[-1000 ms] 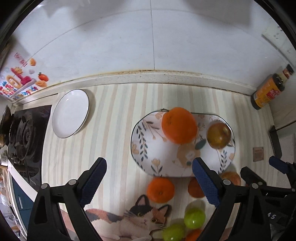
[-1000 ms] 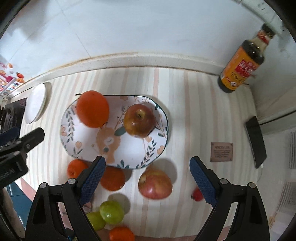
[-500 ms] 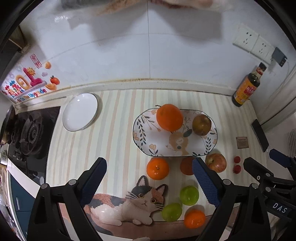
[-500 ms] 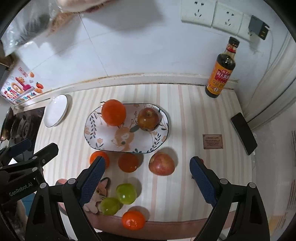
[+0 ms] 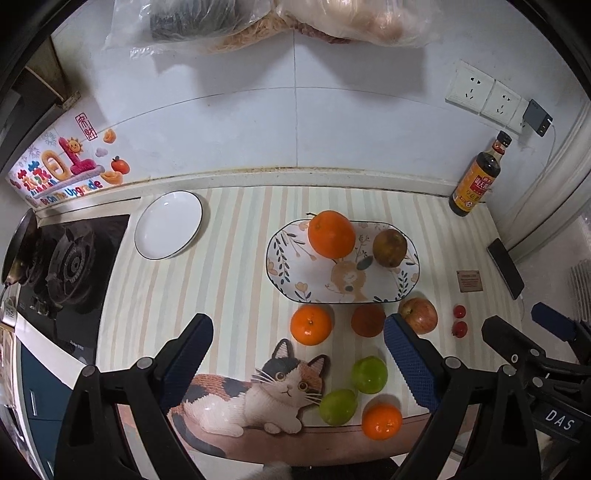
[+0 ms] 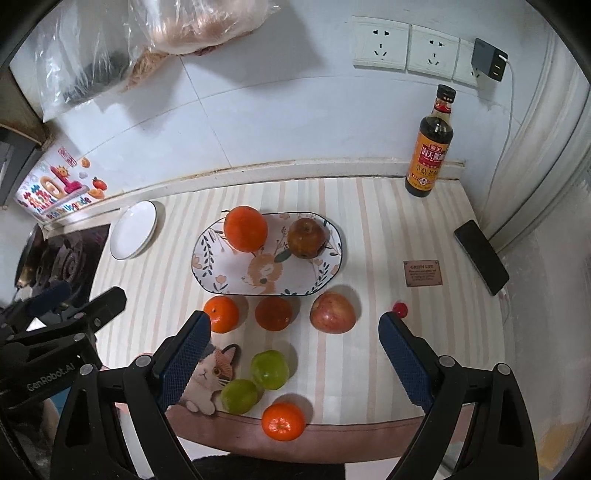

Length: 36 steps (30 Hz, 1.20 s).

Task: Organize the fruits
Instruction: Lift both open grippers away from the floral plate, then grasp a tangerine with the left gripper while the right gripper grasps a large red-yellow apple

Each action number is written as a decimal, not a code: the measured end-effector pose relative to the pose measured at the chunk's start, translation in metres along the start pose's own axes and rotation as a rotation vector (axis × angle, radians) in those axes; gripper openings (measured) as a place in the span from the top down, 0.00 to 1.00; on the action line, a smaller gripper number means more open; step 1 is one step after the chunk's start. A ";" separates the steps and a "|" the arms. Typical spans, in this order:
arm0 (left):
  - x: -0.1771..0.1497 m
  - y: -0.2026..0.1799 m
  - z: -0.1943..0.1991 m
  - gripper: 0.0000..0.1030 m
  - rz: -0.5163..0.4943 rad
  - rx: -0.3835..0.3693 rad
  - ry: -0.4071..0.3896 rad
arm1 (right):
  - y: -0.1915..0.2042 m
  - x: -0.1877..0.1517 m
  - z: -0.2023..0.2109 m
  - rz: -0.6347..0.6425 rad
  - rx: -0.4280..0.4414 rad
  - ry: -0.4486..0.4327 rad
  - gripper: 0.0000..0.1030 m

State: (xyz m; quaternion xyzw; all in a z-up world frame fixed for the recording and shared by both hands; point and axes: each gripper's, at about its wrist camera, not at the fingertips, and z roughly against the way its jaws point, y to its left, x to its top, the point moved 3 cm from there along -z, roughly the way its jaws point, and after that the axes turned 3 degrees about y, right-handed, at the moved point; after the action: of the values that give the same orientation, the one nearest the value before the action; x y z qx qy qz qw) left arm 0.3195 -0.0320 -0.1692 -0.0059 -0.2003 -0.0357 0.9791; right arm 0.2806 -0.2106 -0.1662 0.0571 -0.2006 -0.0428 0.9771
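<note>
A patterned oval plate holds a large orange and a brownish apple. In front of it on the striped mat lie a mandarin, a darker orange, a red apple, two green fruits, another mandarin and small red fruits. My left gripper and right gripper are open, empty and high above the near fruits.
A white plate lies at the left by a gas hob. A sauce bottle stands at the back right. A phone lies at the right edge. Bags hang on the wall.
Both grippers have pulled back and up from the plate, so more of the counter and all the loose fruits show. Both stay open; no fruit has moved.
</note>
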 end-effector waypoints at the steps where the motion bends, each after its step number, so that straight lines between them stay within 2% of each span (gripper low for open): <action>1: 0.000 0.000 -0.001 0.08 0.001 -0.001 -0.002 | -0.001 0.000 -0.001 -0.005 0.001 -0.003 0.05; 4: 0.003 -0.001 -0.007 0.01 -0.001 0.007 -0.007 | -0.007 0.000 -0.007 -0.024 0.012 -0.010 0.05; 7: 0.005 0.003 -0.022 0.01 0.018 0.016 0.012 | -0.016 0.001 -0.018 -0.040 0.022 -0.009 0.03; 10: 0.006 0.006 -0.047 0.01 0.039 0.039 0.066 | -0.031 0.001 -0.040 -0.053 0.027 0.019 0.03; 13: 0.003 0.009 -0.080 0.01 0.049 0.047 0.142 | -0.052 -0.001 -0.070 -0.101 0.027 0.067 0.03; 18: -0.001 0.006 -0.134 0.01 0.032 0.069 0.255 | -0.085 -0.008 -0.134 -0.181 0.038 0.195 0.03; 24: -0.006 0.002 -0.198 0.01 0.017 0.074 0.391 | -0.097 -0.014 -0.201 -0.242 0.086 0.313 0.04; 27: -0.009 -0.001 -0.217 0.01 0.020 0.048 0.434 | -0.099 -0.016 -0.228 -0.278 0.114 0.364 0.08; 29: -0.012 -0.005 -0.228 0.01 0.014 0.035 0.461 | -0.100 -0.017 -0.240 -0.306 0.139 0.384 0.15; 31: -0.014 -0.009 -0.236 0.01 0.006 0.021 0.476 | -0.101 -0.019 -0.251 -0.335 0.181 0.406 0.28; 33: -0.016 -0.013 -0.241 0.10 0.000 0.003 0.478 | -0.098 -0.019 -0.254 -0.334 0.205 0.407 0.33; 35: -0.019 -0.019 -0.244 0.34 -0.001 -0.029 0.483 | -0.095 -0.020 -0.254 -0.311 0.193 0.405 0.33; 36: -0.020 -0.021 -0.244 0.40 0.009 -0.062 0.487 | -0.094 -0.022 -0.253 -0.302 0.187 0.409 0.33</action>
State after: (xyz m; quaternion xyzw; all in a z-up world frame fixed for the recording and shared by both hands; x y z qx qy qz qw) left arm 0.3952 -0.0583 -0.4019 -0.0280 0.0429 -0.0380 0.9980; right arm 0.3556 -0.2774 -0.4178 0.1839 0.0085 -0.1570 0.9703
